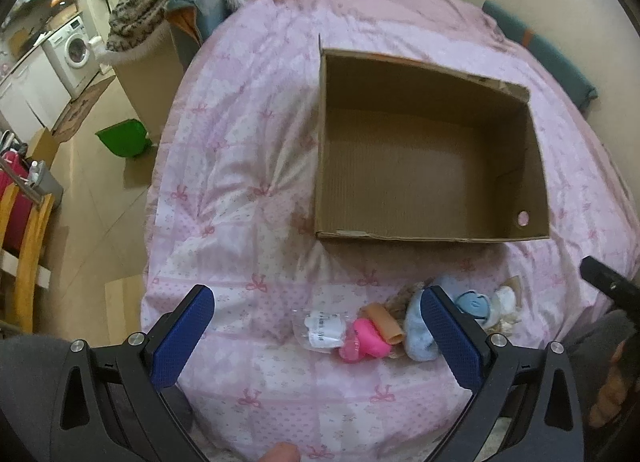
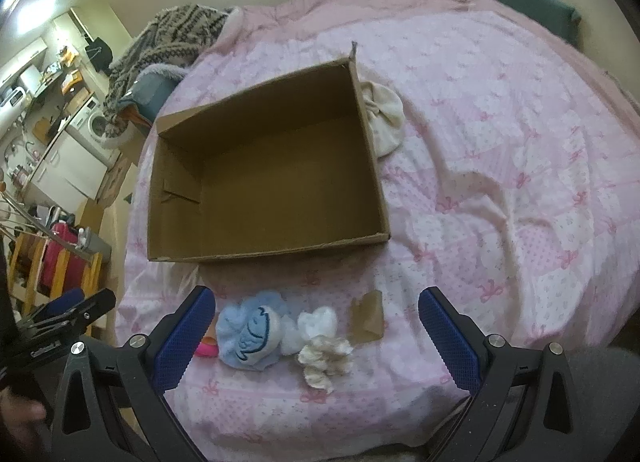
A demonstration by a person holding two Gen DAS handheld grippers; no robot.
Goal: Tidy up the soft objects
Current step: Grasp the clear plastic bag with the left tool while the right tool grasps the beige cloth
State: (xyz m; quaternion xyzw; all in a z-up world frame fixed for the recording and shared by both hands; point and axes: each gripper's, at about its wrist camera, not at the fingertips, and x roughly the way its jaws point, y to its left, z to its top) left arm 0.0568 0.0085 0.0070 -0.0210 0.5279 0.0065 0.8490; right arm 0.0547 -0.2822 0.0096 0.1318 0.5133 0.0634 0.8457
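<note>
Both the left hand-held gripper (image 1: pixel 318 336) and right hand-held gripper (image 2: pixel 317 336) hover spread wide, holding nothing, above small soft toys, including a fluffy light-blue plush (image 2: pixel 250 336), lying on the pink quilted bed (image 2: pixel 500 189) just before the empty brown cardboard box (image 2: pixel 264 169).

Bed, covered by a pink quilted bedspread with bow print (image 2: pixel 500 165); on it: open brown cardboard box (image 2: pixel 264 181); cream fabric bundle (image 2: pixel 386 115) touching the box's side; near edge: light-blue plush toy (image 2: pixel 248 332), white fluffy toy (image 2: pixel 320 324), pink plastic toy (image 1: pixel 370 340), clear plastic packet (image 1: pixel 320 328).
</note>
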